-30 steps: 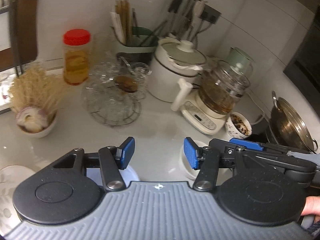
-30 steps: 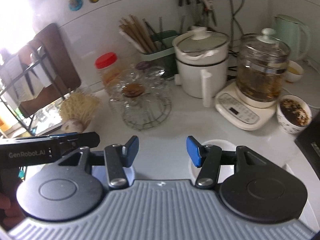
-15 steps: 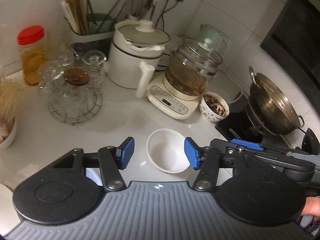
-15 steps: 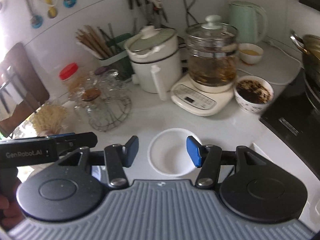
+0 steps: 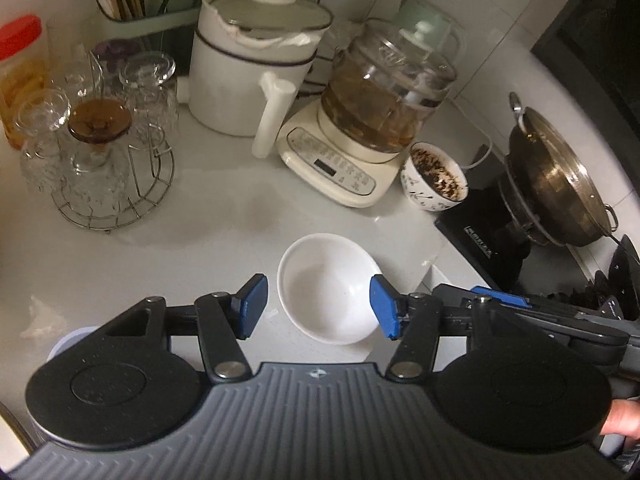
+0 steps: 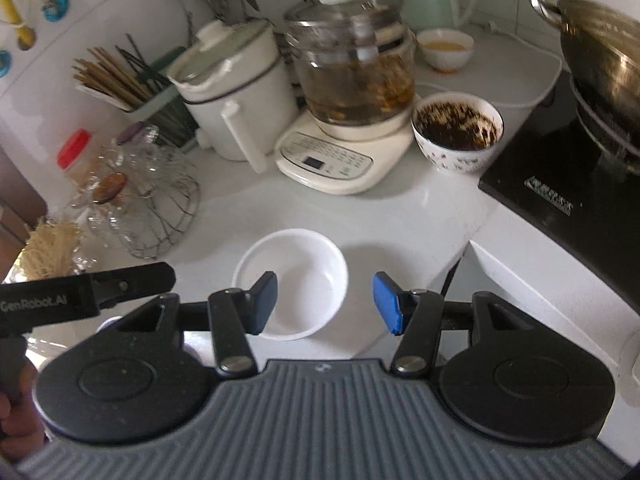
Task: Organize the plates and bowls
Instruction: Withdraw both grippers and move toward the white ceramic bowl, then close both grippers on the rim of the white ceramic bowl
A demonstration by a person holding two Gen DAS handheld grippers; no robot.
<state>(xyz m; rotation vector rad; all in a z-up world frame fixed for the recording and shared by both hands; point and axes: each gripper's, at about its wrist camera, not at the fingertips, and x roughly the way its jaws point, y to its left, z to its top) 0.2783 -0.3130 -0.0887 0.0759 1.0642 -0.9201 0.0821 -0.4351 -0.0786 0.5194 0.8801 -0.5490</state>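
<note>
An empty white bowl (image 5: 326, 286) stands upright on the white counter (image 5: 224, 216). My left gripper (image 5: 318, 306) is open above its near side, with the bowl between the blue fingertips. In the right wrist view the same bowl (image 6: 296, 276) lies just ahead of my right gripper (image 6: 325, 302), which is open; its left pad overlaps the bowl's near rim. A patterned bowl (image 5: 434, 182) full of dark leaves stands beside the glass kettle; it also shows in the right wrist view (image 6: 458, 136). A small bowl (image 6: 445, 48) sits at the back.
A white electric pot (image 5: 256, 60), a glass kettle on its base (image 5: 384, 92), a wire rack of glasses (image 5: 100, 152) and a chopstick holder (image 6: 132, 84) line the back. A lidded wok (image 5: 560, 184) sits on a black induction hob (image 6: 560, 184) at the right.
Both grippers have swung right and moved closer to the white bowl, which now sits larger between the fingers. Both stay open.
</note>
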